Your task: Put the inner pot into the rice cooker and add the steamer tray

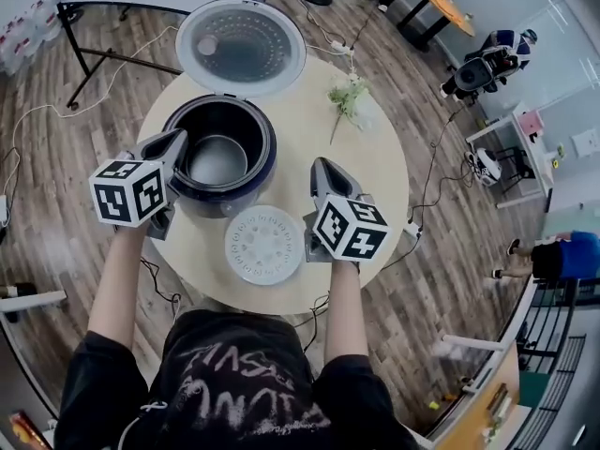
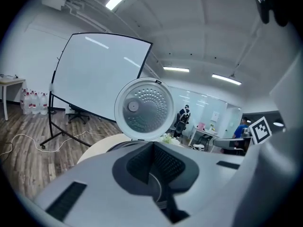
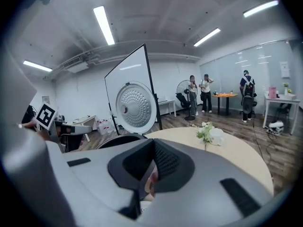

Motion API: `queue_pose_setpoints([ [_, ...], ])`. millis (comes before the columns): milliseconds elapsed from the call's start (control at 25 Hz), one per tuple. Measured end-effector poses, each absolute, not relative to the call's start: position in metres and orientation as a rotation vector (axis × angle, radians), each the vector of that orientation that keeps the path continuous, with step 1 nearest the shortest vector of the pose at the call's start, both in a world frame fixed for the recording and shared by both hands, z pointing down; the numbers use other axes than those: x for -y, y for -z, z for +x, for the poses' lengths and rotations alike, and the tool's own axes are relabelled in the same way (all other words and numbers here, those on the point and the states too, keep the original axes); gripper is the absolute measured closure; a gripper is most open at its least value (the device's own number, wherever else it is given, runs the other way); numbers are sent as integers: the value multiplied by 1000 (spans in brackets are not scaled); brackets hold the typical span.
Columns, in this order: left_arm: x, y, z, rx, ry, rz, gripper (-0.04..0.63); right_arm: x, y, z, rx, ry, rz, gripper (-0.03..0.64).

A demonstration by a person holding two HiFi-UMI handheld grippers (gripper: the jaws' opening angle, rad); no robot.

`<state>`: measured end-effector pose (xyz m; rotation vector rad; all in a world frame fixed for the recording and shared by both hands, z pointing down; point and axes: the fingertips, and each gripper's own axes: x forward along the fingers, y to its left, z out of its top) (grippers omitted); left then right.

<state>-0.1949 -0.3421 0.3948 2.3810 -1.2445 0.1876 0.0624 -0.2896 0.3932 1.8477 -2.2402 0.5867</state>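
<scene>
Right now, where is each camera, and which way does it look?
Head view: on the person's head, looking down at the dark round rice cooker and white holed steamer tray; both arms show.
Left gripper view: on the left tongs, facing the cooker's raised round lid; shut jaws show.
Right gripper view: on the right tongs, facing that lid; shut jaws show.
Shared: both gripper views see the lid.

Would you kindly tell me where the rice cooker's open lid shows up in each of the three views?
Head view: the lid is at top centre, behind the rice cooker.
Left gripper view: the lid is at centre, inner side facing the camera.
Right gripper view: the lid is left of centre, before the white screen.
Shared landmark: the flower sprig, lower right of the lid in every view.
</scene>
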Motion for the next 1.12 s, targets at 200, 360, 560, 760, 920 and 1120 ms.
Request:
queue_pose_setpoints([
  [200,326,-378,-169,1220,-160,2471,584,252,-374,91,2231,-507,1989,612],
  [360,305,-363,-147,1238,-130,2530,584,215,-363,119,2221,-478,2102,612],
  [560,266,-349,-136,1296,-52,2569,584,170,-355,145,2232,-434,2176,612],
  [760,231,-338,-130,1366,-18,2642,584,133,-350,155,2260,-350,2194,611],
  [920,206,-337,-127,1398,-25,2678,584,111,-355,157,2287,-335,2202,608],
  [1120,183,-340,-124,1412,-41,2715,584,92,-365,158,2291,-345,2211,597],
])
